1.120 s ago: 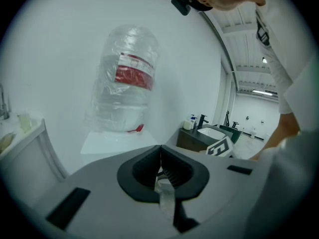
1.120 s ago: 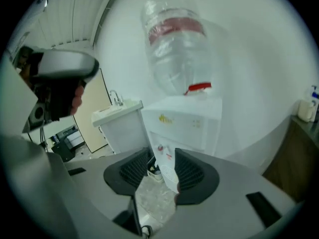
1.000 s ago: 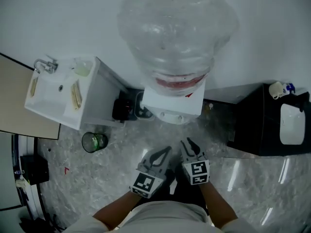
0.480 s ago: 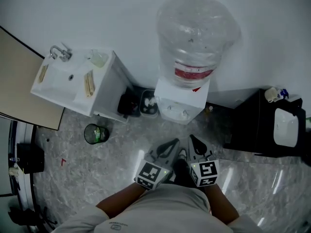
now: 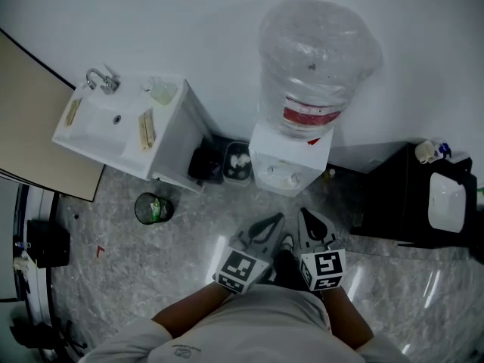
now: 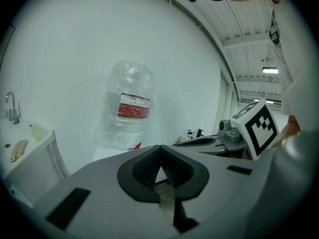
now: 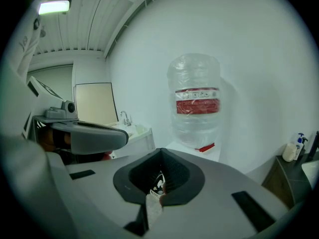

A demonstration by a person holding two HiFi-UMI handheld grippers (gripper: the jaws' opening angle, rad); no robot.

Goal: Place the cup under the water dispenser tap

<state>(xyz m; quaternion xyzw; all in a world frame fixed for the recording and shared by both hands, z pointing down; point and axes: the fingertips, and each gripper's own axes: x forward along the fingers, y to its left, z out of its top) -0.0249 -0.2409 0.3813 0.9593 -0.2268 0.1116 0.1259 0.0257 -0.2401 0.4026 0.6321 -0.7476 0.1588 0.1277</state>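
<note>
At far left by the wall: a white sink unit (image 5: pixel 162 146) stood with its tap (image 5: pixel 98 79) at the back and a clear container (image 5: pixel 161 91) on one corner.
Floor by the sink unit: a round dark bin (image 5: pixel 153 208) with something green inside stood on the grey marbled floor (image 5: pixel 113 278).
Gap beside the dispenser: a dark box (image 5: pixel 237 161) held white items.
Water dispenser (image 5: pixel 291 157): white, against the wall, with a clear bottle (image 5: pixel 318 51) bearing a red label upright on top.
Cup (image 5: pixel 278 174): only a small pale shape showed in the dispenser's recess below the taps, too small to confirm.
Left gripper (image 5: pixel 280 217): held in front of the person, apart from the dispenser and pointing toward it; its jaws were closed tip to tip with nothing between them.
Right gripper (image 5: pixel 302 212): just beside the left one, aimed the same way; its jaws were closed and empty.
Far right: a black cabinet (image 5: pixel 393 203) carried small bottles (image 5: pixel 431 151).
</note>
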